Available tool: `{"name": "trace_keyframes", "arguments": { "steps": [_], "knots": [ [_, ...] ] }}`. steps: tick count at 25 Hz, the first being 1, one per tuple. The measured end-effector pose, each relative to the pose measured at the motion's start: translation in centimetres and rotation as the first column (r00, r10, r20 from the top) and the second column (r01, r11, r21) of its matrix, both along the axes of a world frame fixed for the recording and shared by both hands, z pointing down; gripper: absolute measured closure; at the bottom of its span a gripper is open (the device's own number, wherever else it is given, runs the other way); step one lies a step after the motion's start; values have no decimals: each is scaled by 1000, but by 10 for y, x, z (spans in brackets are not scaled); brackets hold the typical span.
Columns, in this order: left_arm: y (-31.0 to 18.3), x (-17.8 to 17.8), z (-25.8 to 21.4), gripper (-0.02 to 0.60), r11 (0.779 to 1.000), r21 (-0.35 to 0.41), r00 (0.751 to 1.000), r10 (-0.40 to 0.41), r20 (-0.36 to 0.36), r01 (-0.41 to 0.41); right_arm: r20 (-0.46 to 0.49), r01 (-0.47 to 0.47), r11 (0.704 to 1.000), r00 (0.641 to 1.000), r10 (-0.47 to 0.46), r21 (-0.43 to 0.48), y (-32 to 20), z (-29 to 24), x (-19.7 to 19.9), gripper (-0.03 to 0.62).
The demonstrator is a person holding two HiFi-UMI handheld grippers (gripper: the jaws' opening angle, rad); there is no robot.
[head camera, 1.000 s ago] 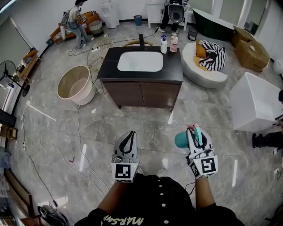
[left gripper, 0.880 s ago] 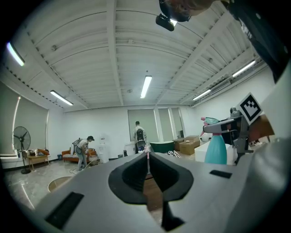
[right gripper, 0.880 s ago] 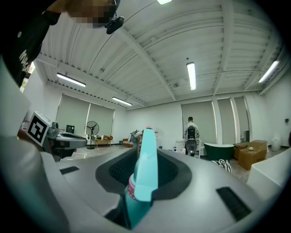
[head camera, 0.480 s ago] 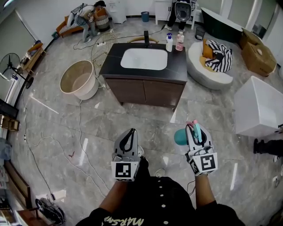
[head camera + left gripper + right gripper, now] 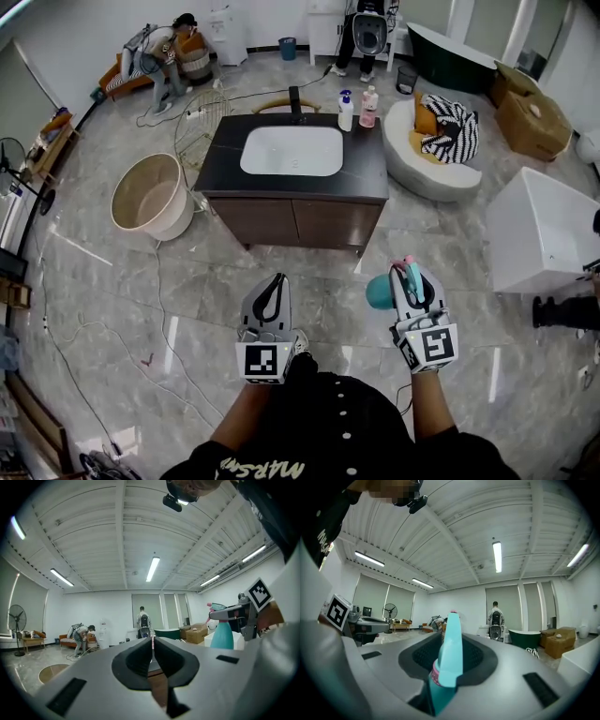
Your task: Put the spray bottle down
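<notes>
A teal spray bottle (image 5: 379,293) with a pink nozzle sits in my right gripper (image 5: 412,278), whose jaws are shut on its neck and trigger head. In the right gripper view the bottle (image 5: 446,660) stands upright between the pads and fills the gap. My left gripper (image 5: 274,289) is beside it to the left, shut, with nothing between its fingers; the left gripper view shows only a thin slit between the jaws of the left gripper (image 5: 152,642). Both grippers point level, above the marble floor, toward a dark vanity (image 5: 367,164) with a white sink (image 5: 292,150).
Two bottles (image 5: 346,109) (image 5: 369,105) stand at the vanity's back edge by a black tap. A round beige tub (image 5: 150,195) is to its left, a white seat (image 5: 439,164) and a white box (image 5: 542,230) to its right. Cables trail across the floor (image 5: 112,309). People stand far back.
The vanity has come nearer in the head view; both grippers have been carried forward side by side. The bottle stays in the right gripper's hold.
</notes>
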State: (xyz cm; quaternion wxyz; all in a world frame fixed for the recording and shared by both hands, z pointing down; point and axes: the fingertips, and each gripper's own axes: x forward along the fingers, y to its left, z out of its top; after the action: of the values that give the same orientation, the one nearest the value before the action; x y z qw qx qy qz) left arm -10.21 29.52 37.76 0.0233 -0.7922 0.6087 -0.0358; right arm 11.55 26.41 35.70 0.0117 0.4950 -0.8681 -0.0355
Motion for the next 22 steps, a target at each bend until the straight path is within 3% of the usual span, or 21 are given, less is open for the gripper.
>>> {"name": "trace_keyframes", "arguments": {
  "steps": [11,22],
  "knots": [
    [-100,-31,-9,560,997,3,997,83,-7,-83,-4,-59,998,998,59,11,-83,-11,-39,503],
    [-154,-66,-11,560,989,23,989,146,-7,-146,2,-117,993,993,117,8,-131,-3,-78,503]
  ]
}}
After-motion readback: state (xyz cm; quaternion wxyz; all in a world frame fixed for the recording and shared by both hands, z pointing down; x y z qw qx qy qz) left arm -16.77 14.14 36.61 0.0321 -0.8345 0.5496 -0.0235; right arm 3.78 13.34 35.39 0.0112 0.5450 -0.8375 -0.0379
